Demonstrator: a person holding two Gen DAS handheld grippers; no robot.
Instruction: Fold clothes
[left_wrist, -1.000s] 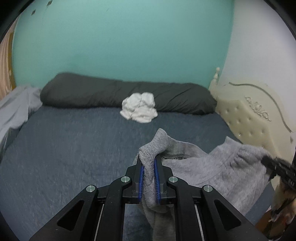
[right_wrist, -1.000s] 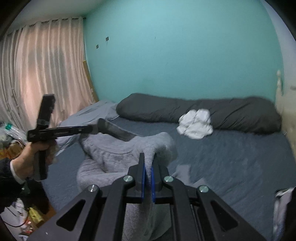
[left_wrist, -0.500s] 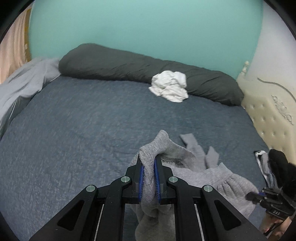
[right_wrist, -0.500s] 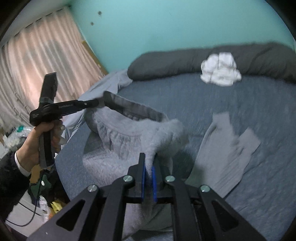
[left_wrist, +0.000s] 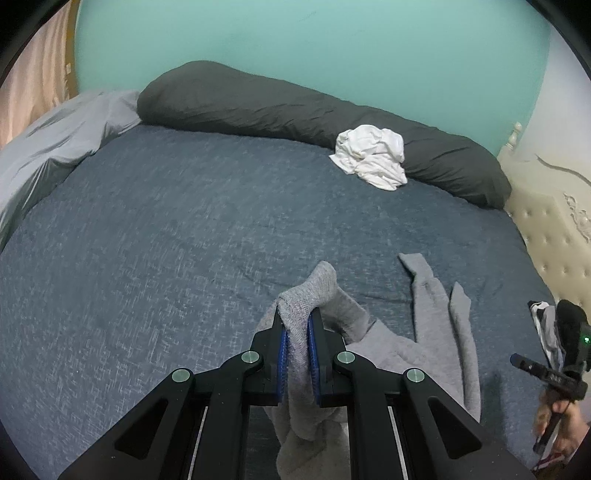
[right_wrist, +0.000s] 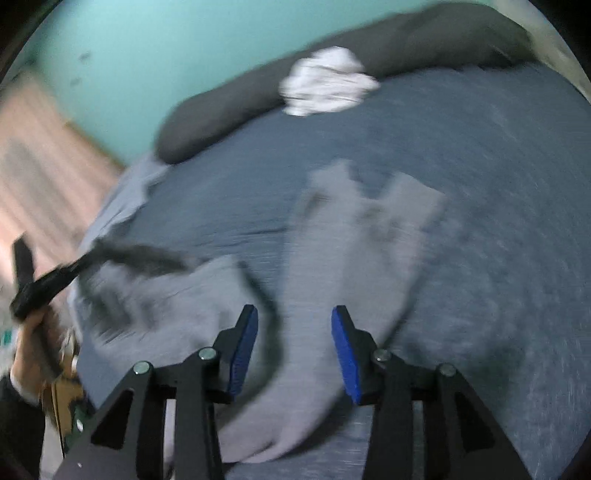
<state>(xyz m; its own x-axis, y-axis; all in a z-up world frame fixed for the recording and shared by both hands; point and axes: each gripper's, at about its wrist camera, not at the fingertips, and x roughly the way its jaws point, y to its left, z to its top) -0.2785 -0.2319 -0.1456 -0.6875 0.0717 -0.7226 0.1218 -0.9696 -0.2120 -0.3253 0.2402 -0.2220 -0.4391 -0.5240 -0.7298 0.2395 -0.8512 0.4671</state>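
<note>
While the left gripper pinches the waistband of the soft grey fleece trousers lying near the blue bedspread's front edge, the right gripper has just been opening, nothing between its pads; any tug could bunch the legs.

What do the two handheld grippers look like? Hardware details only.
Both match: the left gripper and right gripper have matte black angular linkage arms with triangular cutouts, round silver pivot bolts and ribbed blue pads. Seen from the left view, the right one shows a small green light. A dark sleeve with a white cuff shows.
</note>
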